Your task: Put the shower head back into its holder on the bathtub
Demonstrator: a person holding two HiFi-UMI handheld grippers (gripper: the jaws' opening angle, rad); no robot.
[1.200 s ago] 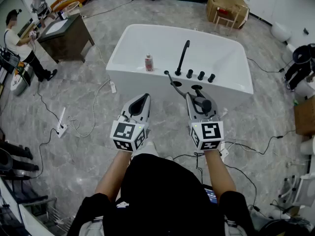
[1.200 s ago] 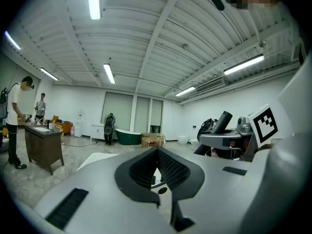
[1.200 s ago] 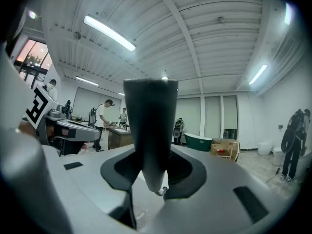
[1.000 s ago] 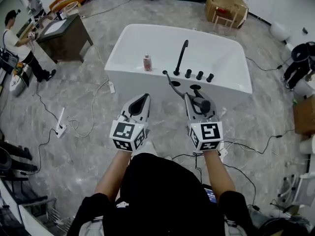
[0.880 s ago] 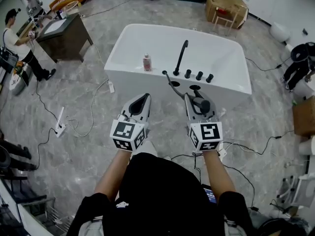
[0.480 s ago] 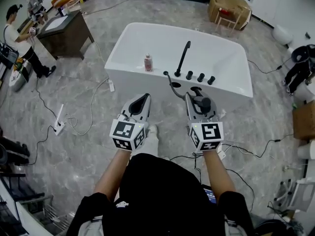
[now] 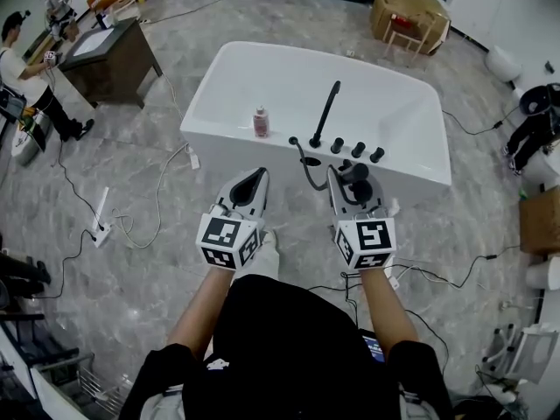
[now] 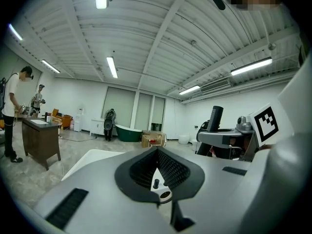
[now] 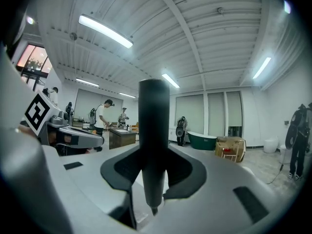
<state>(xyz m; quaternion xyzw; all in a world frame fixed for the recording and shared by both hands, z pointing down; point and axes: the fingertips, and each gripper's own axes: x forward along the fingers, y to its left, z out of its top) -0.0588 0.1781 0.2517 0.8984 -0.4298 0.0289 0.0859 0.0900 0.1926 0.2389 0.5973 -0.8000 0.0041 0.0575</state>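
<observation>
Presently the white rectangular bathtub [image 7: 223,147] fills the upper centre of the head view. On its near rim stand a black arched spout [image 7: 328,110] and a row of black round knobs [image 7: 357,150], with a small pale bottle [image 7: 260,122] to their left.

Centre right, just below the knobs, is the right gripper [image 7: 343,175]. Its fingers pinch the black shower head [image 9: 153,130] by its cylindrical handle, which stands upright between the pads. The head is off the rim, held in front of the tub's near wall. A thin black hose [image 7: 305,160] curves from the rim down to it.

Centre left, beside the right one, is the left gripper [image 7: 258,175]. Its fingertips are pressed together with nothing between them, short of the tub.

Upper left, a dark wooden table [image 7: 109,59] has people beside it.
</observation>
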